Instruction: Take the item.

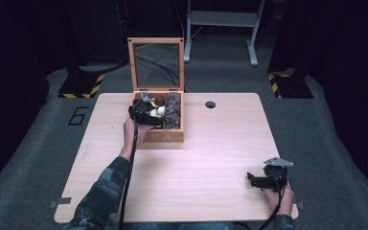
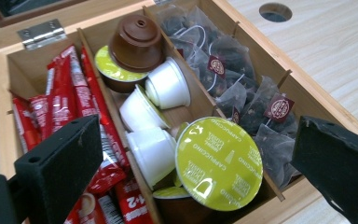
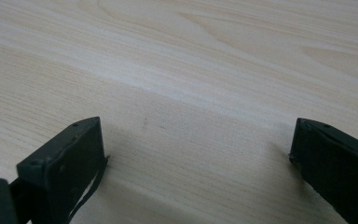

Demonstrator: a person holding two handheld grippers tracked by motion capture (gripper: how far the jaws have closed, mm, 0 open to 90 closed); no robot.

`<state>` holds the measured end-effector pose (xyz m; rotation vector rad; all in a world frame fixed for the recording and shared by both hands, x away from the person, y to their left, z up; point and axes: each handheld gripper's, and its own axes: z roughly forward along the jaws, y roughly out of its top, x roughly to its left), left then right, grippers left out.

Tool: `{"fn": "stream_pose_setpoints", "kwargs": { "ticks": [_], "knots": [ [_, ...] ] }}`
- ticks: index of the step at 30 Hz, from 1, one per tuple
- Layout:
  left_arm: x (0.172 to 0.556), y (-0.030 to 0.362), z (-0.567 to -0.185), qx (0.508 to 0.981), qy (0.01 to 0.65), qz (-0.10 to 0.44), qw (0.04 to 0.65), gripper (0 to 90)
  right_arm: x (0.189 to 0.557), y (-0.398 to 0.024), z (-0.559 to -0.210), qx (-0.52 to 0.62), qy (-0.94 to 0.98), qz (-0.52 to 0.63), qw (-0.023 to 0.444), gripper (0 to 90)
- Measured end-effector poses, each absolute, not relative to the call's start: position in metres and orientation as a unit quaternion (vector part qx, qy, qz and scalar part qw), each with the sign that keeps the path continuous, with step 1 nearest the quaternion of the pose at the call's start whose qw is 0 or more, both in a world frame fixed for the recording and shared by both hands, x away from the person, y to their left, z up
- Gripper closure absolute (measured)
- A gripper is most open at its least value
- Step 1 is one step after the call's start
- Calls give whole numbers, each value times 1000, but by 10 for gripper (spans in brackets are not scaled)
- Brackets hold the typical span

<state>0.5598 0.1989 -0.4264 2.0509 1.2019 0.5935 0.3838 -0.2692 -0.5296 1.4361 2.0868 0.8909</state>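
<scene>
from the high view, an open wooden compartment box with a glass-paned lid (image 1: 159, 136) stands at the far middle of the pale wooden surface (image 1: 206, 177). the left gripper (image 1: 143, 114) hangs over the box's left side, and the right gripper (image 1: 263, 179) rests near the front right corner, well apart from the box.

in the left gripper view the fingers (image 2: 63, 163) are spread wide and hold nothing. between them, in the middle compartment, lies a white plastic coffee capsule with a green foil lid (image 2: 216, 161), tilted on its side at the near end, with more white capsules (image 2: 165, 86) and a brown domed capsule (image 2: 136, 42) behind. red sachets (image 2: 65, 100) fill the left compartment, dark mesh tea bags (image 2: 233, 79) the right. the capsule is probably light and stiff-walled, its foil easily dented; better gripped across the plastic body.

in the right gripper view the fingers (image 3: 65, 163) stand wide apart over bare wood, empty.
</scene>
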Motion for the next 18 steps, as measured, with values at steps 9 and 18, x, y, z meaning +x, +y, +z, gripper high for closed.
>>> {"fn": "stream_pose_setpoints", "kwargs": {
  "ticks": [9,18],
  "knots": [
    [567,189,-433,794,458,223,333,151,384,-269,-529,521,758,323,224,28],
    [567,189,-444,799,461,216,319,202,384,-269,-530,520,757,325,226,29]
  ]
}}
